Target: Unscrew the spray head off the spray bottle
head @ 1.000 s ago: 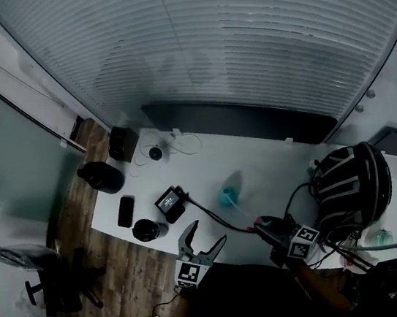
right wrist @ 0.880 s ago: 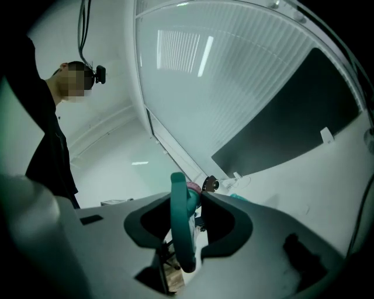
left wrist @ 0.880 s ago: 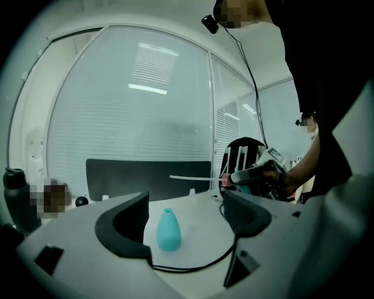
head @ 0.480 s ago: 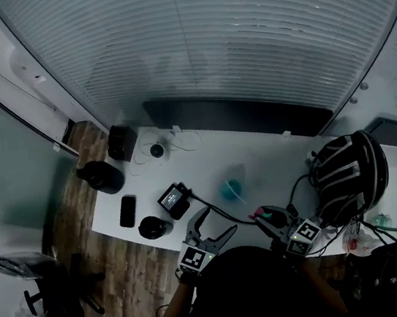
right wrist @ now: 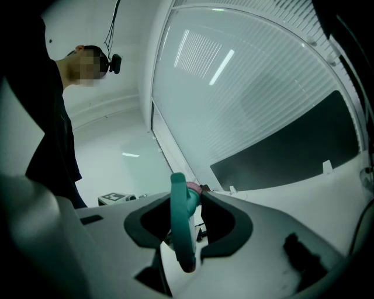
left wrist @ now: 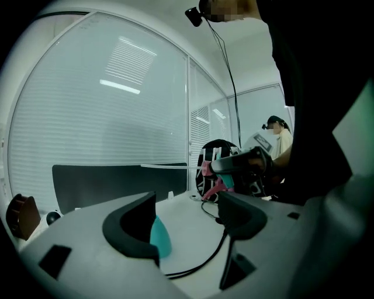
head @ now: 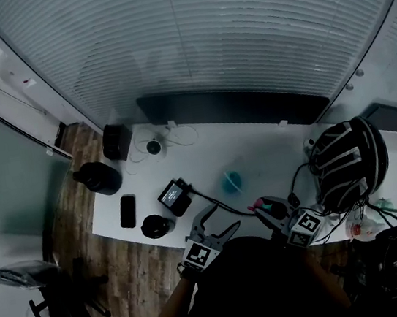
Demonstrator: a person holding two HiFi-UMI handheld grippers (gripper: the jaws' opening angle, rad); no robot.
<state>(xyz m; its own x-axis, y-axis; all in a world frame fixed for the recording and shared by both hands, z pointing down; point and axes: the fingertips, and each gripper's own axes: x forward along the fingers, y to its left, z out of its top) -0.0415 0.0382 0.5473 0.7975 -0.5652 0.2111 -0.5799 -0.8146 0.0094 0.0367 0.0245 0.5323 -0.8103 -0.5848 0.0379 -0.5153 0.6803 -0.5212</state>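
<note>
The right gripper (head: 268, 210) is squeezing the green and pink spray head (right wrist: 178, 225) tight between its two fingers. It is holding it up over the near edge of the white table (head: 279, 153). The spray head is sitting off the spray bottle (head: 232, 182), and its thin white tube (left wrist: 158, 166) is sticking out sideways in the air above the table. The blue-green spray bottle is standing by itself near the middle of the table, apart from both grippers. The left gripper (head: 224, 218) is hanging over the near edge of the table too. Its fingers have just been closing a little, but they are standing wide apart with nothing pinched between them. A striped helmet (head: 347, 161) is lying at the right end of the table, and a black phone (head: 126, 210) is lying at the left end of the table.
</note>
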